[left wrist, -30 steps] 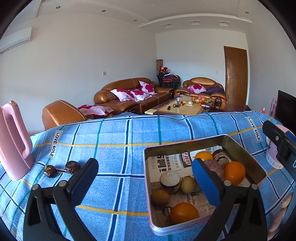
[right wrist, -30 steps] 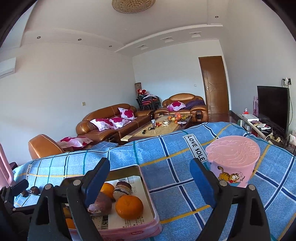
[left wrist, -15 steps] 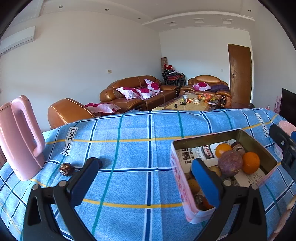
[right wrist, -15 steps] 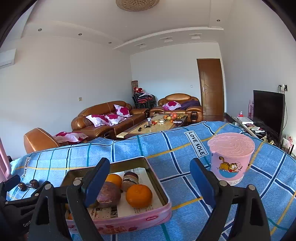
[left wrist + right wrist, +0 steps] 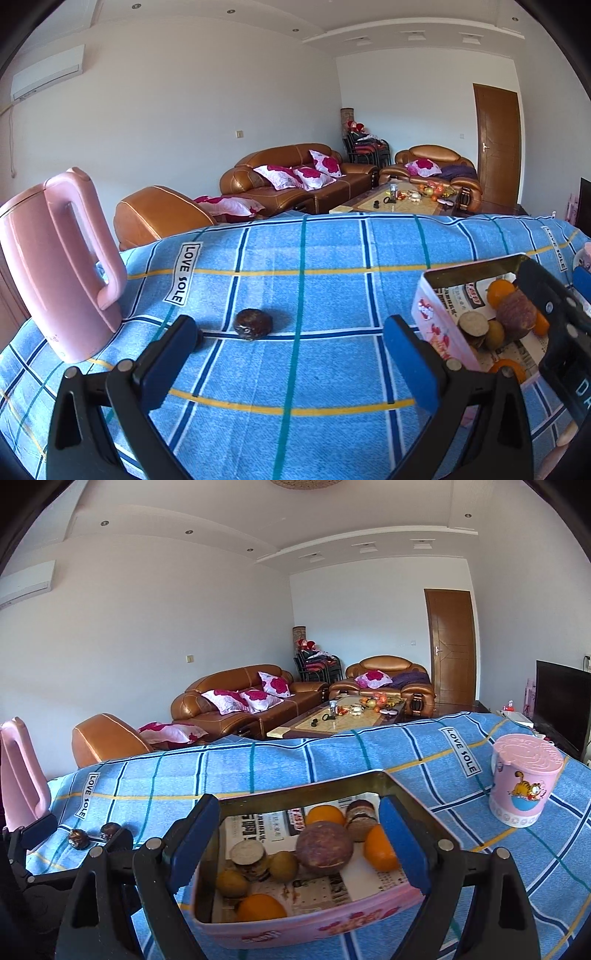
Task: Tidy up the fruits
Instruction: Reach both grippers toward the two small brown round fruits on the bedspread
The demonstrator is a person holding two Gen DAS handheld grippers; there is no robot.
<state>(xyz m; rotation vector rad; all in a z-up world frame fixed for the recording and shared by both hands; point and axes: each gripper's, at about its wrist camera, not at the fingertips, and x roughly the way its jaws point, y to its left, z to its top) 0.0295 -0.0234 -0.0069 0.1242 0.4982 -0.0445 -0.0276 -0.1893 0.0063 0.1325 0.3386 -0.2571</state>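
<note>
Living rm w/ brown leather sofas (image 5: 295, 173) behind; work surface is a table under a blue plaid cloth (image 5: 332, 254).

Left to right: pink kettle (image 5: 59, 258) at far left, then two dark wrinkled fruits (image 5: 94, 834) loose on the cloth, just beside it. Left gripper (image 5: 291, 362) hangs over the nearer one, fingers wide apart, nothing held; the other fruit is mostly hidden behind its left finger. Right gripper (image 5: 299, 845) hovers over the pink tin (image 5: 303, 923), also spread wide and empty.

Progress, judging by layout: mostly done. The tin, lined w/ newspaper, already has oranges (image 5: 380, 845), kiwis (image 5: 282, 866), a purple round fruit (image 5: 323, 845) & cut pieces. Left to do: prob. the two loose fruits.

Far right: pink Garfield cup (image 5: 522, 782), well apart from the tin. Kettle sits close to the loose fruits and may crowd the approach.
</note>
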